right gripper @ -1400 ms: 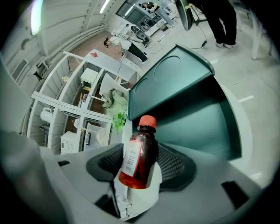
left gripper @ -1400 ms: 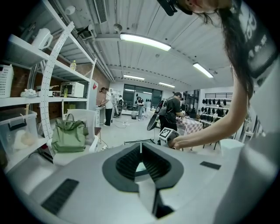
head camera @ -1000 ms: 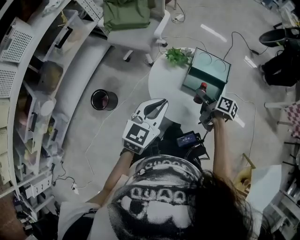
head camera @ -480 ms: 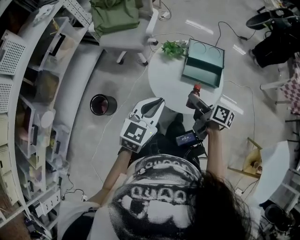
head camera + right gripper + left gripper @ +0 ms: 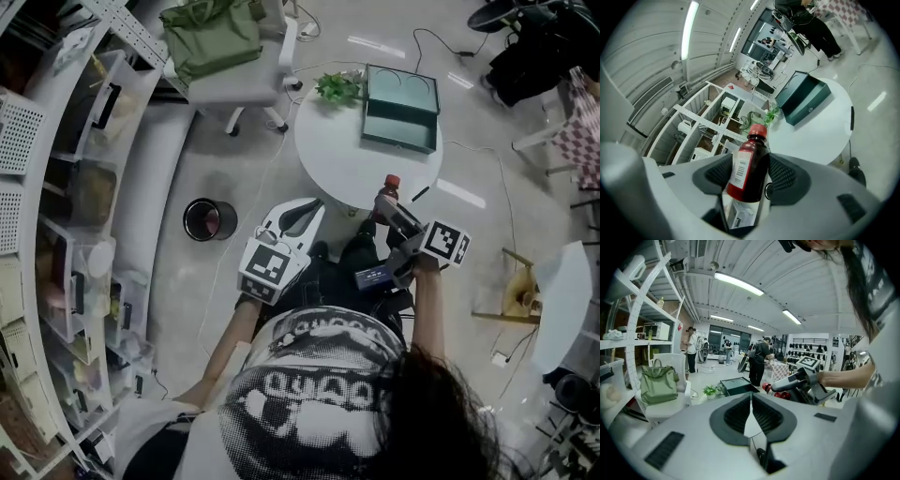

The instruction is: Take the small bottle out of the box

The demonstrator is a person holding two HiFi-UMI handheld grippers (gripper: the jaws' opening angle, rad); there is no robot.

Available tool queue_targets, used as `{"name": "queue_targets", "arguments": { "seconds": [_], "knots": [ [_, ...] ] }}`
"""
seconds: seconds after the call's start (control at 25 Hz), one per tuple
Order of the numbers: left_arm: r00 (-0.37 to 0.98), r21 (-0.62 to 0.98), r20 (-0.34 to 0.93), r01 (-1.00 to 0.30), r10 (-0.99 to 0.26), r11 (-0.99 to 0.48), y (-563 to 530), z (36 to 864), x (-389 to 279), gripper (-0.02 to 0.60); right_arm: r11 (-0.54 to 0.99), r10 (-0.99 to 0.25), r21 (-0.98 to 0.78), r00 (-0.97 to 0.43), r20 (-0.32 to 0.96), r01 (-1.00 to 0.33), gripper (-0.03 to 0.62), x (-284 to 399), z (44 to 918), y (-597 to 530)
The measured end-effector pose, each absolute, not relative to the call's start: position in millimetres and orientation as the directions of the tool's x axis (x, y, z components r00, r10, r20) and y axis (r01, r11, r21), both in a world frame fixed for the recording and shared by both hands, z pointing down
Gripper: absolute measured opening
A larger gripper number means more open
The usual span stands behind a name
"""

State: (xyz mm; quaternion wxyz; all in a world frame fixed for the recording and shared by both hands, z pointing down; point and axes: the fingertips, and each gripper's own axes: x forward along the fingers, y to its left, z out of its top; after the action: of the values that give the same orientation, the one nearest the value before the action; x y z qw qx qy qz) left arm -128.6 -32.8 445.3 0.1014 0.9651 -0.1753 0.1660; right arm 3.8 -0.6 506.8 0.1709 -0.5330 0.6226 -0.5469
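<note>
The small bottle [image 5: 747,173], dark red with a red cap and a white label, stands between the jaws of my right gripper [image 5: 751,165], which is shut on it. In the head view the bottle [image 5: 390,187] and right gripper [image 5: 394,211] hang over the near edge of the round white table [image 5: 342,159]. The dark green box [image 5: 401,108] lies open at the table's far side, well apart from the bottle. My left gripper [image 5: 302,217] is off the table to the left, pads together and empty. The left gripper view shows its own shut jaws [image 5: 751,401].
A small potted plant [image 5: 339,86] stands on the table left of the box. A black round bin [image 5: 208,199] sits on the floor. A white chair bears a green bag [image 5: 211,37]. Shelving runs along the left; cables lie on the floor. People stand far off.
My right gripper has drawn the bottle back from the box's front to the table's near edge. The left gripper stays shut and has shifted a little.
</note>
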Motion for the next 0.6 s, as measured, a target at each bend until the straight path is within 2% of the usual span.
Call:
{"name": "queue_targets", "arguments": {
  "seconds": [0.32,0.6],
  "knots": [
    [0.895,0.138,0.363,-0.326,-0.258,-0.935,-21,448,-120,0.021,-0.152,-0.858,-0.846,-0.356,0.37,-0.511,0.241,5,494,15],
    [0.889,0.15,0.371,-0.342,-0.268,-0.928,-11,452,-100,0.021,-0.147,-0.833,-0.831,-0.385,0.396,-0.536,0.241,16,494,35]
  ]
}}
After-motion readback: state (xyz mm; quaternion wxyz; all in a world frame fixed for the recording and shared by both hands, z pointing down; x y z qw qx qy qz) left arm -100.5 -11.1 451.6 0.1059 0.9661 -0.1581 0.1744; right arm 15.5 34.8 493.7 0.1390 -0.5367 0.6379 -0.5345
